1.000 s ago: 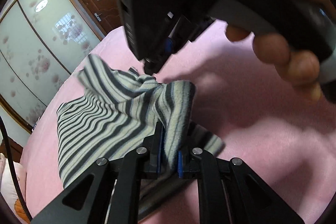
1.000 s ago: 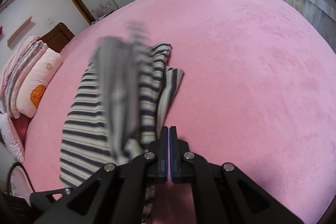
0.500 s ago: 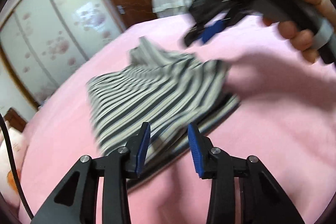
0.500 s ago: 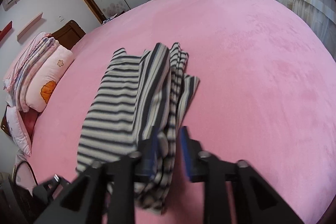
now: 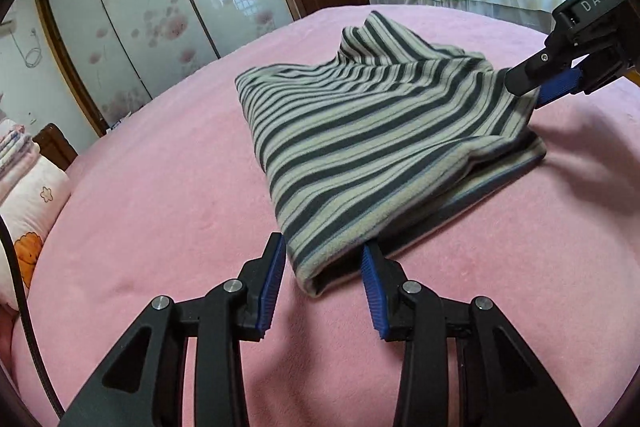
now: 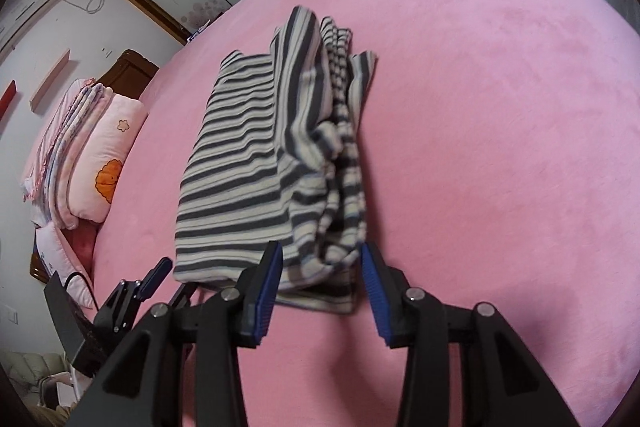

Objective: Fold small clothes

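The folded striped garment [image 5: 372,147] hides its lower layers, perhaps a sleeve, from both views.

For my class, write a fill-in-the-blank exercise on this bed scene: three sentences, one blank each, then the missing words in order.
1. The striped garment lies on a bed cover whose colour is ____.
2. The jaws of the left gripper and the right gripper both stand ____.
3. The pillow beside the bed cover carries an orange ____ print.

Missing words: pink; open; pumpkin
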`<state>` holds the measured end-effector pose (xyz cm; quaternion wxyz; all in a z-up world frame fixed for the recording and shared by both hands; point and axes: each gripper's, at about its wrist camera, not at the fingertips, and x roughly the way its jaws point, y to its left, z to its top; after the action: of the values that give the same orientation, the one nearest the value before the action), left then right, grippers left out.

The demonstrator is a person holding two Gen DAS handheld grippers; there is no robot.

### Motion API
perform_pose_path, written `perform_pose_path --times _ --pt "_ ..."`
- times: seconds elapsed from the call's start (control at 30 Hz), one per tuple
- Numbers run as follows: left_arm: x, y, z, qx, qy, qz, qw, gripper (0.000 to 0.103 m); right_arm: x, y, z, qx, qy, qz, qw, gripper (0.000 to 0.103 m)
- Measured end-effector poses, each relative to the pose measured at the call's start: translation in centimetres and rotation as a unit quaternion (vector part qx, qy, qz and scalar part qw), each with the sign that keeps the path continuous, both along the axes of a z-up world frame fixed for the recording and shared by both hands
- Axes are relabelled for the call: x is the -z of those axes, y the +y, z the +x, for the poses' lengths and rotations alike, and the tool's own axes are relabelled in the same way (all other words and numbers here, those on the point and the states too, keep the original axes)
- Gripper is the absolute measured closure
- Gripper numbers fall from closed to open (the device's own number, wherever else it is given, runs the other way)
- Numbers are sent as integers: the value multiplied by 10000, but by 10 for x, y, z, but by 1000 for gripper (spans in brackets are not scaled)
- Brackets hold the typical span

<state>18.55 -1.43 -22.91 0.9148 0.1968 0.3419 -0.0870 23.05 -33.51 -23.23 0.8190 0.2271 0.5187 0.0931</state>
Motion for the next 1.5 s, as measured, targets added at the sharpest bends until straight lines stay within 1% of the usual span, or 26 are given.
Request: perform_pose_path --times 0.07,0.13,0.2,0.3,0.33,0.37,0.4,0.43,0.5,0.57,0.6,0.67,0.77,0.97,1.0,1.07,1.1,1.13,1.17,1.2,1.23,1.27,1.3,1.33,1.4,1.5 --pt "3 1 3 13 66 -48 10000 67 2 2 1 -24 20 52 10000 65" --pt "5 2 4 -5 98 -81 9999 67 3 6 3 -89 16 124 9999 94" --pt "4 1 3 -23 66 -85 9999 67 0 7 3 -55 -13 186 9998 94" --pt "4 -1 6 -117 13 -30 9999 67 -13 9 2 -46 -195 281 9994 94" --pt "4 -2 8 -157 20 -26 9999 73 -17 9 2 -48 -234 295 9993 94" --pt "4 -2 11 -225 20 -33 9997 83 -21 10 1 -48 -281 304 9991 94" --pt "3 -1 13 -316 49 -47 9995 96 -23 10 1 -50 -299 309 9991 94" --pt "2 2 15 -442 73 -124 9989 96 -24 11 0 -38 -313 334 9989 94" --pt "-5 14 17 -685 85 -507 9963 97 -25 11 -1 -20 -313 396 9987 94" --pt "-12 30 19 -966 98 -968 9906 97 -23 12 -3 11 -296 474 9984 94" --pt "-14 39 21 -1044 173 -1231 9867 97 -22 12 -5 20 -299 513 9982 94" --pt "-11 46 23 -1116 342 -1456 9824 97 -18 12 -9 74 -316 530 9981 95" --pt "-3 50 21 -1172 479 -1522 9802 97 -5 11 -15 187 -273 654 9973 95" --pt "10 51 24 -1181 740 -1479 9791 96 41 4 -29 481 73 767 9959 95" --pt "12 52 25 -1179 778 -1458 9792 94 46 2 -31 522 92 816 9952 95" --pt "14 52 28 -1120 880 -1407 9798 91 48 3 -31 538 62 814 9952 95" --pt "14 52 29 -1097 906 -1348 9806 84 43 6 -30 484 40 676 9965 95" --pt "11 52 29 -1049 932 -1326 9812 73 39 9 -30 424 18 525 9977 94" --pt "9 52 29 -992 999 -1311 9813 65 33 14 -30 348 -9 326 9989 89" --pt "5 55 27 -931 1084 -1287 9813 49 21 23 -28 201 -4 -8 9998 85" --pt "1 57 23 -878 1128 -1292 9813 35 14 28 -27 73 -13 -198 9998 79" --pt "-4 60 20 -747 1208 -1376 9802 32 6 31 -27 -46 -41 -378 9993 75" --pt "-11 64 16 -588 1280 -1497 9786 32 -6 34 -28 -202 -141 -609 9978 69" --pt "-19 68 13 -437 1320 -1599 9773 32 -16 35 -28 -291 -217 -726 9967 65" --pt "-37 75 13 -223 1257 -1714 9769 32 -37 34 -22 -462 -445 -948 9934 62" --pt "-61 80 37 -98 1038 -1780 9785 32 -59 28 -1 -546 -719 -1042 9905 59"
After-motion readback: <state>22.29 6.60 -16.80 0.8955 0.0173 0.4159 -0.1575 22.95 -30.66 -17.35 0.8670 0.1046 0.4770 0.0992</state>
